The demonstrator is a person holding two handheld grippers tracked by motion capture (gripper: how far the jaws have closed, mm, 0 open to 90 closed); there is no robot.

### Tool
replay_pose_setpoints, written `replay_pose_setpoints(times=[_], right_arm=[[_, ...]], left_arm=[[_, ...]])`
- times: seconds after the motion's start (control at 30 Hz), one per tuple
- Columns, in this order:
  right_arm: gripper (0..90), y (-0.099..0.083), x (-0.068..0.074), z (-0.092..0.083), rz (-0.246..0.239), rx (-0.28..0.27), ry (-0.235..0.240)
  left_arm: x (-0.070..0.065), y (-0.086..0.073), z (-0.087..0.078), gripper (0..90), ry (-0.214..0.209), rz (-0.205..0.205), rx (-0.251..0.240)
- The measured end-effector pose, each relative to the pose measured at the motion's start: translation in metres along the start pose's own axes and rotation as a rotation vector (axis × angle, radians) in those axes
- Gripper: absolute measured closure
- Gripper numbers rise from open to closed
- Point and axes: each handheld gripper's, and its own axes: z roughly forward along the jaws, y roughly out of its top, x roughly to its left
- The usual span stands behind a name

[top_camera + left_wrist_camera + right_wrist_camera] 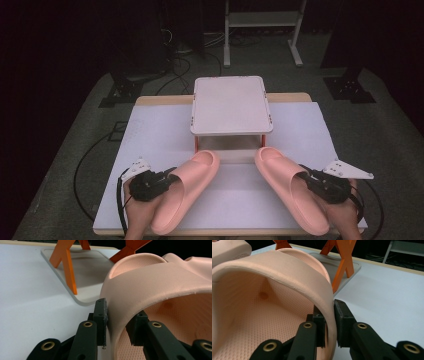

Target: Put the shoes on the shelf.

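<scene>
Black jaws of the left gripper [117, 322] pinch the strap wall of the left pink foam slipper [185, 190], one pad outside, one inside; the right gripper [329, 325] clamps the strap edge of the right pink foam slipper [292, 192] the same way. Both slippers look light, soft and springy, likely to flex or sag from a one-sided hold, so the thick strap rim seems the sound place to grip. Each toe points ahead of its gripper, toward the white two-tier rack with orange legs [231, 105] on the white table [150, 130]
</scene>
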Motion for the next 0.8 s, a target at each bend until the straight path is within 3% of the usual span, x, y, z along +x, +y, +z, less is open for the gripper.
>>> replay_pose_setpoints(times=[0.8], right_arm=[[79.9, 0.030, 0.003, -0.016, -0.012, -0.065, -0.010]], left_arm=[[-0.012, 0.044, -0.006, 72.1, -0.054, 0.047, -0.027]])
